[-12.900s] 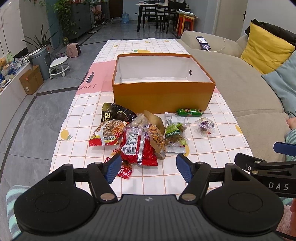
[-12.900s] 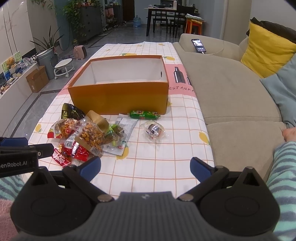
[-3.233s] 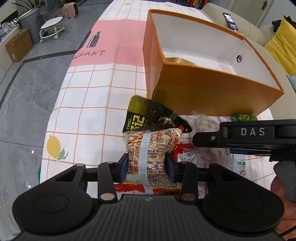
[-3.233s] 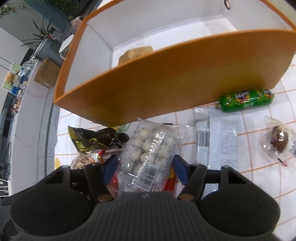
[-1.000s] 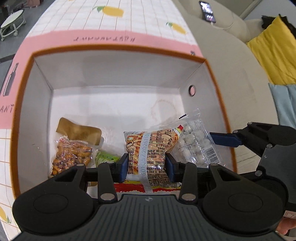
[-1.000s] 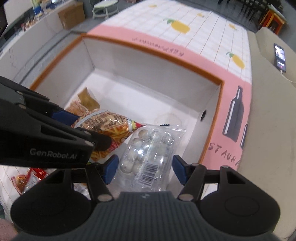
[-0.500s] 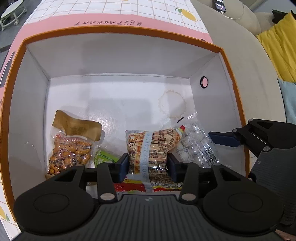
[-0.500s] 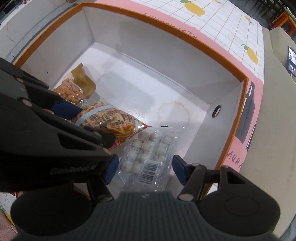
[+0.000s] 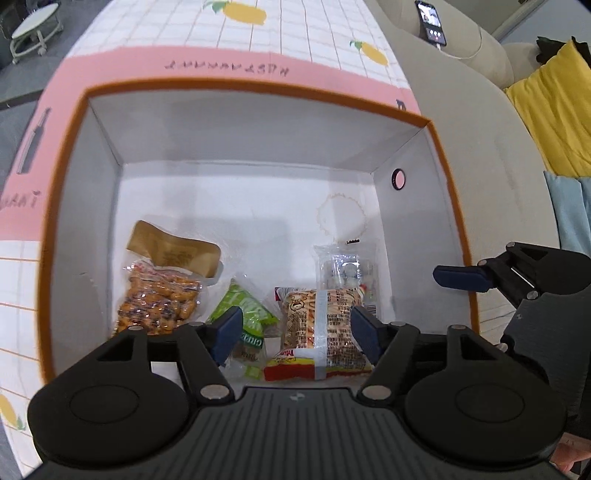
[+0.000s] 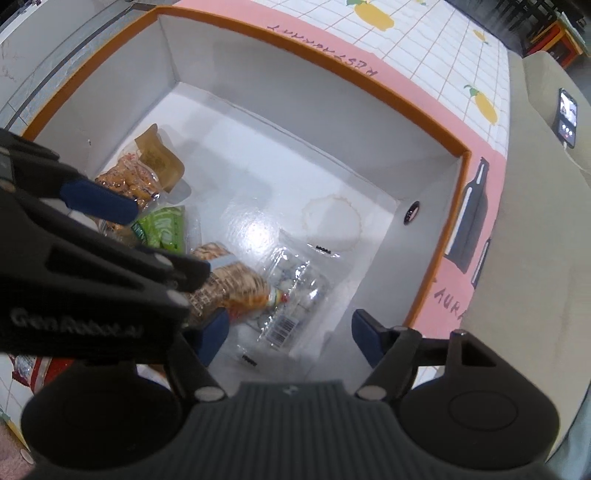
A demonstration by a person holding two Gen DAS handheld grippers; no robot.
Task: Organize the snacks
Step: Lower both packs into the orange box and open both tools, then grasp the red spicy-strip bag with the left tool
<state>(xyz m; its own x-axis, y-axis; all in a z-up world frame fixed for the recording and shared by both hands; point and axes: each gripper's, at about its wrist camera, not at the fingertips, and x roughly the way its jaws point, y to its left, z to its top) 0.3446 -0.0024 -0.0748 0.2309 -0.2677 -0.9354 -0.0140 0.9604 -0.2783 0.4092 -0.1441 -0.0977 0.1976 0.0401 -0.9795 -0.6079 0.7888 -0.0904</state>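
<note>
Both grippers hover over the orange box [image 9: 448,173], which has white inner walls [image 10: 221,70]. My left gripper [image 9: 295,332] is open above the orange-and-red snack bag [image 9: 325,332], which lies on the box floor. My right gripper [image 10: 288,336] is open above the clear pack of white balls [image 10: 291,295], which lies beside the orange bag [image 10: 236,284]. A nut pack with a brown header [image 9: 162,280] and a green packet [image 9: 247,314] lie at the box's left. The clear pack shows behind the orange bag in the left wrist view [image 9: 343,269].
The box stands on a checked cloth with a pink band [image 9: 221,66]. A grey sofa [image 9: 480,122] with a phone [image 9: 430,22] and a yellow cushion [image 9: 550,103] runs along the right. A red snack [image 10: 33,369] lies on the cloth outside the box.
Both grippers have opened. The orange-and-red bag and the clear pack have dropped from the fingers onto the box floor.
</note>
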